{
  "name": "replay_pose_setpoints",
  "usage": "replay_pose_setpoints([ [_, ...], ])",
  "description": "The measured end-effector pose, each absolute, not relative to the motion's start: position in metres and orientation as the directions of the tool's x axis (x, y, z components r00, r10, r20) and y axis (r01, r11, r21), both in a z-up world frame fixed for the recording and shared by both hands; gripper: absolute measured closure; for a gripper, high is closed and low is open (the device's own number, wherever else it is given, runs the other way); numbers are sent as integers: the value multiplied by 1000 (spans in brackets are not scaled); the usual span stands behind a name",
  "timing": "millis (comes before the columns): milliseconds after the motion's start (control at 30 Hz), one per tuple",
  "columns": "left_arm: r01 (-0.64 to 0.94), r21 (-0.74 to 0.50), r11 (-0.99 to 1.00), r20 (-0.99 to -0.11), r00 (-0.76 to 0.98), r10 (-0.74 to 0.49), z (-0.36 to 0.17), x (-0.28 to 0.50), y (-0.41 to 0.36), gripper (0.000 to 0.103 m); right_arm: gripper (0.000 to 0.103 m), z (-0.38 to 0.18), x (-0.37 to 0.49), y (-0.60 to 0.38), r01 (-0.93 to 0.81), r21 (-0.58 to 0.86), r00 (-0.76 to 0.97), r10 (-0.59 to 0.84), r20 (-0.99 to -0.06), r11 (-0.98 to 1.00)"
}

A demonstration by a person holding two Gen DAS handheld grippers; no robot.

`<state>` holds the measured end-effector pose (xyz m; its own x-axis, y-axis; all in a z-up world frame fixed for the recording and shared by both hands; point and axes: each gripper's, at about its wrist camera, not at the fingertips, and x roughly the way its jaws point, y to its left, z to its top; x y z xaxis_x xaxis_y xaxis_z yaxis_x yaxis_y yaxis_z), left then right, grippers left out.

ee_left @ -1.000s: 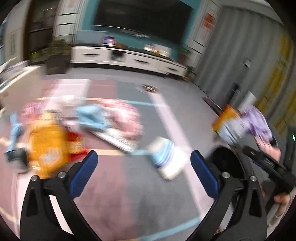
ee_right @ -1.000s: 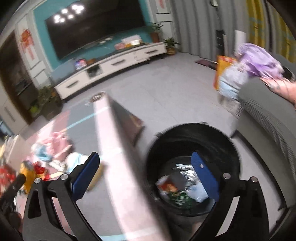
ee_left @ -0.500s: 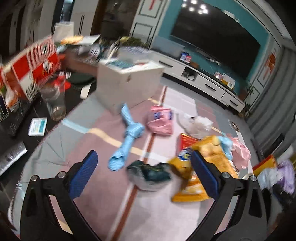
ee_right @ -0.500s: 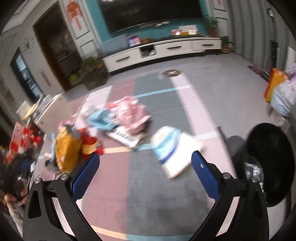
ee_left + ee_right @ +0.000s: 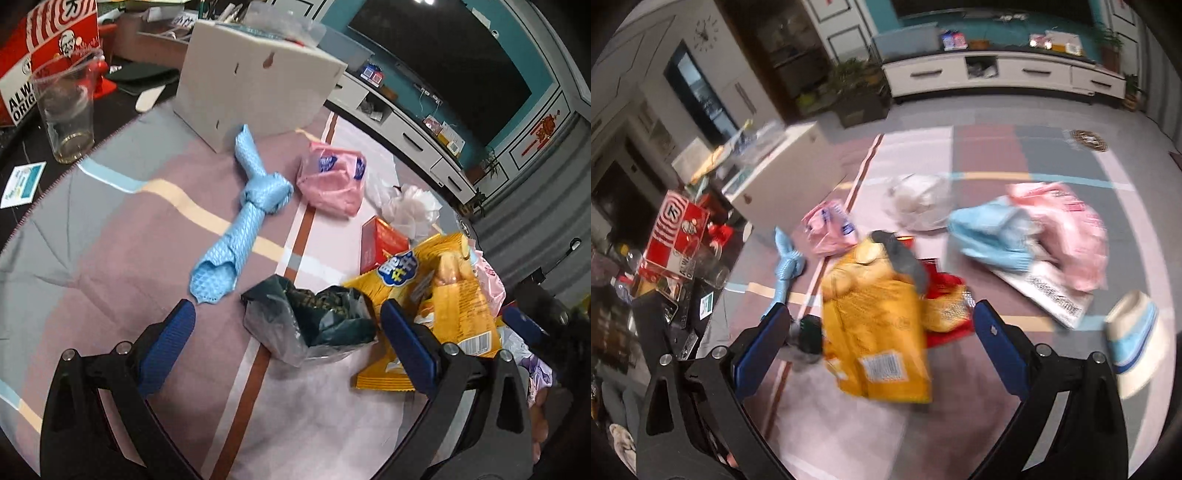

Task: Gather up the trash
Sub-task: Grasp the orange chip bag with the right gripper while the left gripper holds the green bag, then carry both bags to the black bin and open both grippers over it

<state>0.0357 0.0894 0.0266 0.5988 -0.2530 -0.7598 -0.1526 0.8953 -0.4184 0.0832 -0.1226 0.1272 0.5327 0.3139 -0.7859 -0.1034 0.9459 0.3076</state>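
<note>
In the left wrist view, a clear plastic cup stands at the upper left on a dark table, below a red and white carton. Right of it, on the striped rug, a white box sits at upper centre, with a knotted light-blue cloth running down from its base. A pink packet lies just right of the knot, then a crumpled white bag. At lower centre the left hand-held gripper is released, its blue fingers wide apart on either side of a dark green wrapper, not touching it. A yellow snack bag touches the wrapper's right edge.

In the right wrist view, the same red carton is at mid-left. The right hand-held gripper is released too, spread around the blurred yellow snack bag at lower centre. Further right lie a light-blue garment, a pink bag, and a white-and-blue item at the right edge.
</note>
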Motion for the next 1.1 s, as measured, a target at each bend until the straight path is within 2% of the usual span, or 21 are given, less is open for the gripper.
replay_pose_setpoints([
  [267,-158,-435,887,-762,589,-269,17,36,87,4,6,99,98,-97,-95,188,497,211,-842,978],
  [467,-149,-460,875,-757,581,-299,11,36,83,20,10,88,101,-101,-91,175,473,197,-859,980],
  [500,-151,-437,887,-766,579,-279,12,36,80,27,13,87,102,-103,-89,182,469,202,-860,979],
  [633,-145,-400,905,-782,569,-254,13,35,72,34,30,84,100,-106,-97,200,455,222,-862,975],
  [733,-130,-382,915,-779,578,-243,18,32,68,46,35,86,93,-109,-103,173,470,202,-859,979],
  [800,-120,-368,922,-779,581,-235,22,29,65,51,38,89,88,-111,-109,165,475,197,-858,980],
  [1100,-35,-325,945,-750,618,-235,48,11,45,52,39,119,50,-147,-104,191,548,216,-808,976],
])
